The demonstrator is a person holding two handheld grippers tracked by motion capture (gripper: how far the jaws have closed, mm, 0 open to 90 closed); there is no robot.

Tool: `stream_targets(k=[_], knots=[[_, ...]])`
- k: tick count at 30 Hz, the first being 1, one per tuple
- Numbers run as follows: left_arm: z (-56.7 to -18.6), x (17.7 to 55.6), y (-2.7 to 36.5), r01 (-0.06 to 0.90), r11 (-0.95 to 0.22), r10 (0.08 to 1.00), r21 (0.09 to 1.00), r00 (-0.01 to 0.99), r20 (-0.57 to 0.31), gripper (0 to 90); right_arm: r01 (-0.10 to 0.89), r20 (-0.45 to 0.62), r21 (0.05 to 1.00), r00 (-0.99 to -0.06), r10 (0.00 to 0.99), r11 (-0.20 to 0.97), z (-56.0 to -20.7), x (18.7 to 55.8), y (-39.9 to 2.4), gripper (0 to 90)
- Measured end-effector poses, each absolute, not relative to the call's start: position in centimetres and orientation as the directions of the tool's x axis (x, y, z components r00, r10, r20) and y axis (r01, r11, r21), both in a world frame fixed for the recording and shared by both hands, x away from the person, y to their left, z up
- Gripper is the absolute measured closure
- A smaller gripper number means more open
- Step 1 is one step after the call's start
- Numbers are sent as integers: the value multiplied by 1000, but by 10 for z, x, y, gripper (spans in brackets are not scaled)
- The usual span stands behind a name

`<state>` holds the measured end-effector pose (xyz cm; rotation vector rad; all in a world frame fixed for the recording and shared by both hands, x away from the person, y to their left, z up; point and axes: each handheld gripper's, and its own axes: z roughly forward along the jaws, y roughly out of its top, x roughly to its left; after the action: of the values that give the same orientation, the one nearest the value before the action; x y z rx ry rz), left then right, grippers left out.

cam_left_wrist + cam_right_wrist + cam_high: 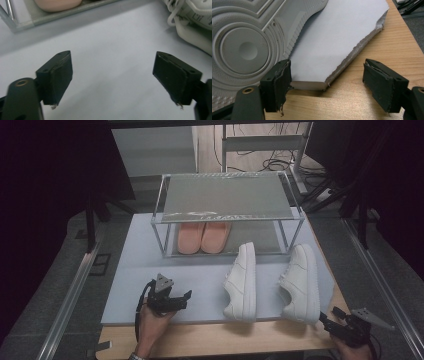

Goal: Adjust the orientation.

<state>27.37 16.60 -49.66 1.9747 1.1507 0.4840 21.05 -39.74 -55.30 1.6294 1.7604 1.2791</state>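
The counter point(210, 332) is pale wood under a grey-blue foam mat point(200, 275), with dark surroundings and cables on the floor behind. A clear two-tier shoe rack point(227, 210) stands at the mat's far side, with pink slippers point(202, 237) on its lower level. Two white sneakers lie on their sides in front of it: the left sneaker point(241, 282) near the left tongs point(187, 296), the right sneaker point(301, 282) just beside the right tongs point(324, 317). Both tongs stand open, empty. The left sneaker's tongue label cannot be read.
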Motion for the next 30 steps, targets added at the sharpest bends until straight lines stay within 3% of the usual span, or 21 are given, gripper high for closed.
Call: stream_targets(k=[16, 30], knots=[[-528, 240, 188, 547, -286, 870, 786, 493, -26, 119, 550, 273, 828, -226, 935, -109, -553, 211, -398, 233], [-539, 239, 193, 537, -294, 861, 791, 507, -24, 115, 564, 264, 821, -235, 935, -89, -551, 211, -398, 239]])
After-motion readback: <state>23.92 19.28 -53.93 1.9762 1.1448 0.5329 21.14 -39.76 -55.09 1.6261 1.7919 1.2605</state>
